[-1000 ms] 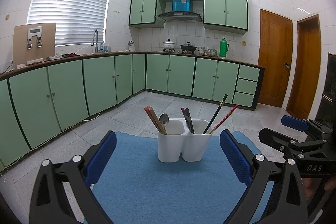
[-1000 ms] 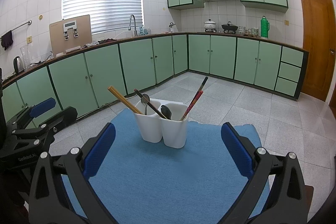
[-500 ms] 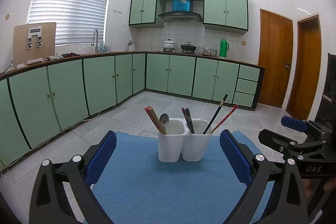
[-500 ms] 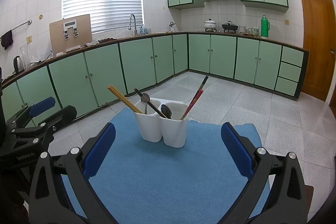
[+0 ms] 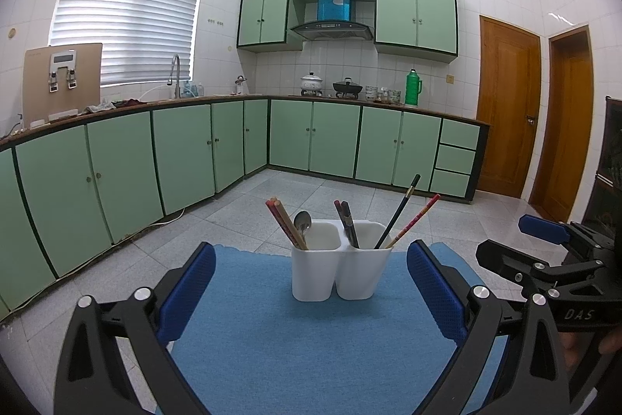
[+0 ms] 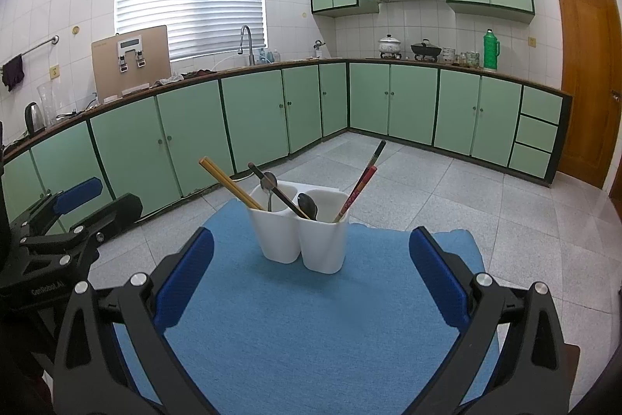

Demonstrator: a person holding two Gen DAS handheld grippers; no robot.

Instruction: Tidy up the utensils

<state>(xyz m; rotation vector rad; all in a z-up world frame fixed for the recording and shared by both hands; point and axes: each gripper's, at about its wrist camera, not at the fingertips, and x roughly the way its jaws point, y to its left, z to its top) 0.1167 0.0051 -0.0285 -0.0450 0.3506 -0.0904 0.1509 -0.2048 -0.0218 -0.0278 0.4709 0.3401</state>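
In the left wrist view, the two-compartment utensil holder (image 5: pixel 341 269) stands at frame centre on the mat (image 5: pixel 311 337). Its left compartment holds chopsticks (image 5: pixel 283 222) and a spoon (image 5: pixel 302 222); the right holds a leaning chopstick pair (image 5: pixel 404 218) (more utensils against the divider). The right gripper (image 5: pixel 544 247) sits at the right edge. Behind, the tabletop (image 5: pixel 233 99) carries a thermos (image 5: pixel 413 87), upper right of centre.
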